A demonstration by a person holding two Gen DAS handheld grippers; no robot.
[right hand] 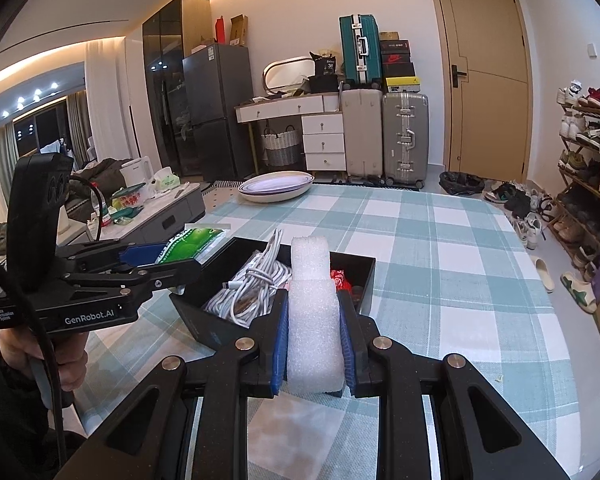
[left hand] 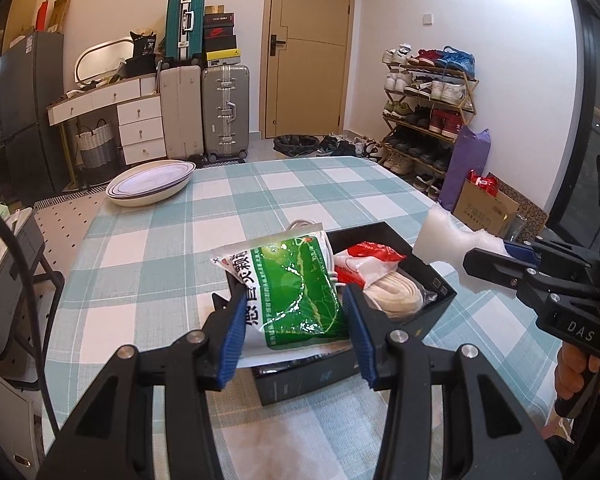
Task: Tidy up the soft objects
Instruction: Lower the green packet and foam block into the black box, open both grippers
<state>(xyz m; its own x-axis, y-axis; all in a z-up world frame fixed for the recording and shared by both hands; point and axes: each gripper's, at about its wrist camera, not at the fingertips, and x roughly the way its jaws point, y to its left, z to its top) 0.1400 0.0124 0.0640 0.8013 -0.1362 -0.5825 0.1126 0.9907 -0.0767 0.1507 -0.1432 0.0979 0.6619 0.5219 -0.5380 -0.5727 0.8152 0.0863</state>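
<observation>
**Foam block and green sachet held over the black box**

The white foam block [right hand: 314, 316] sits upright between the blue pads of the right tool [right hand: 314, 344], which is closed onto its lower half; the foam's sides dent inward a little where the pads press. It looks very light and springy, so I judge that a gentle squeeze low on the body is enough and that a harder one would only crush it. It hangs just above the near rim of the black box [right hand: 350, 264].

The green-and-white sachet [left hand: 296, 292] is limp, glossy plastic, likely slippery and apt to sag. The left tool [left hand: 296, 316] has its jaws partly closed around the bag's lower part; the pads appear to touch its edges, though I cannot tell how firmly. A hold across a full, padded part should slip less than one on a flat seam. The bag leans over the left side of the box.

Inside the box lie a coiled white cable [right hand: 252, 280], a red-and-white packet [left hand: 366, 258] and a folded cream strap [left hand: 392, 294]. The box rests on the checked counter [left hand: 260, 192]; beyond it, near the far edge, stands a stack of oval bowls [left hand: 150, 184].

The right wrist view shows the cable coil clearly, which the sachet mostly hides in the left view. The left wrist view shows the strap and the sachet's printed face, seen edge-on from the right.
</observation>
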